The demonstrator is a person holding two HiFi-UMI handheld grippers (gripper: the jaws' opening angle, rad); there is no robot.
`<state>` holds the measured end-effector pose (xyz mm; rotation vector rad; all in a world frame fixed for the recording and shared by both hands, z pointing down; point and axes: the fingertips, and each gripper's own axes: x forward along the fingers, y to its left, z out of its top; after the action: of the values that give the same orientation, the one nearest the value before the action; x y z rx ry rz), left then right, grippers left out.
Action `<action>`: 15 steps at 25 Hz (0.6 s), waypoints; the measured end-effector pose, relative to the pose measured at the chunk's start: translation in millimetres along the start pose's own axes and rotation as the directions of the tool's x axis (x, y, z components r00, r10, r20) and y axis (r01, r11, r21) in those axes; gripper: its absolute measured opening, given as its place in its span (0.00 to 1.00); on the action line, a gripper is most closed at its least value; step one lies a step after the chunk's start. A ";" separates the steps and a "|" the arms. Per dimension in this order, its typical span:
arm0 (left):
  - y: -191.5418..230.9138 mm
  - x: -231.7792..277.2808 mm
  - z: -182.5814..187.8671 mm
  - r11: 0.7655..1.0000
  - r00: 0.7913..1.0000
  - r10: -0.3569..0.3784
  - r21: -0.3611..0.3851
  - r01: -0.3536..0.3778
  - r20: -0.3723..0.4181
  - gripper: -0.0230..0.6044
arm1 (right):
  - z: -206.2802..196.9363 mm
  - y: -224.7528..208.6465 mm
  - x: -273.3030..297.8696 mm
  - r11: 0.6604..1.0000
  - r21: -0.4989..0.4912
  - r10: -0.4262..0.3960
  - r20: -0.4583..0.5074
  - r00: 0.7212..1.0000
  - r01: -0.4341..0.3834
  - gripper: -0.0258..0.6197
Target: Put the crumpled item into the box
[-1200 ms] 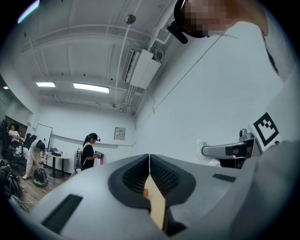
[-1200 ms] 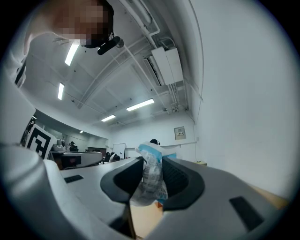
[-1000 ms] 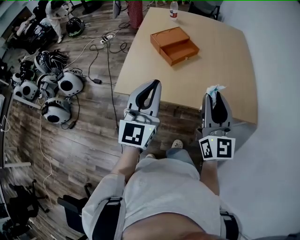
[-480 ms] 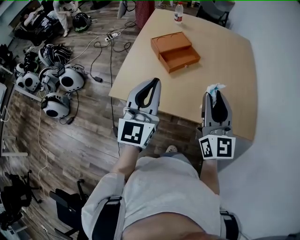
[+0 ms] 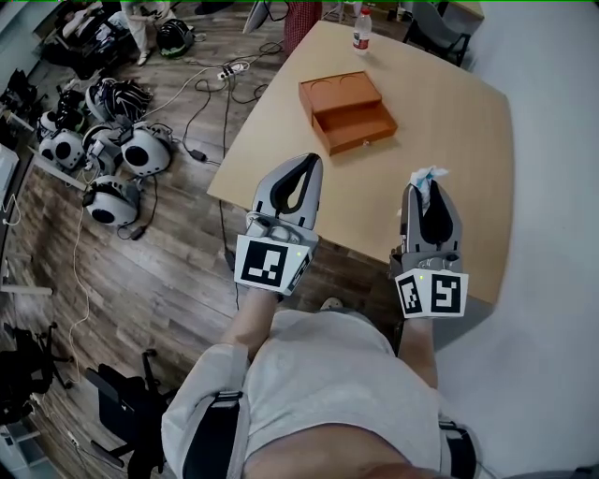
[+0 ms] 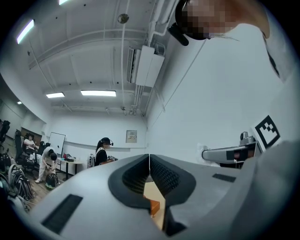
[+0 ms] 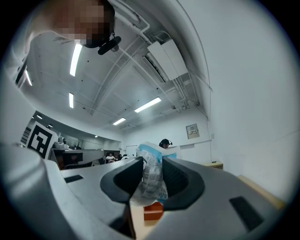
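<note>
- We see the right gripper closed on the crumpled item; both pads press against it, one from each side.
- The crumpled item is a thin, crinkled wad, mostly white with light-blue patches and fine grey print that we cannot read.
- The wad is pinched narrow between the pads and flares out above them. Its blue-and-white top pokes out past the jaw tips, and a ragged white edge hangs below the grip.
- In the head view the item appears only as a small white-and-blue tuft at the tip of the right gripper.
- The item is held in the air above the near edge of the table, touching nothing but the gripper.
- The left gripper has its jaws closed together with nothing between them; the ribbed pads meet along a thin seam.
- The left gripper hovers beside the right one, at the table's near left edge.
- The box is orange-brown and sits on the table, well apart from both grippers and further in. Its upper tray is uncovered and its lower drawer is slid out toward us.
- A water bottle stands upright near the far edge of the table, beyond the box.
- Helmets and cables lie on the wooden floor to the left of the table.
</note>
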<state>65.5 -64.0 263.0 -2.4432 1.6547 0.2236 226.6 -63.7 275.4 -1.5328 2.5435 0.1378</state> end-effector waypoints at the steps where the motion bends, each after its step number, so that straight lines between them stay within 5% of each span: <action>1: -2.3 3.9 -0.8 1.000 1.000 0.005 0.000 -0.005 -0.002 0.06 | -0.5 -4.7 2.0 1.000 0.003 0.006 -0.001 1.000 -0.006 0.22; 15: 4.5 23.8 -20.3 0.999 0.998 0.050 -0.002 -0.050 -0.029 0.06 | -24.3 -17.4 28.0 0.998 0.044 0.055 -0.033 0.998 -0.053 0.22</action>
<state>70.5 -91.9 277.1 -2.4205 1.7298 0.1982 226.8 -100.1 294.0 -1.4639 2.5973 0.0633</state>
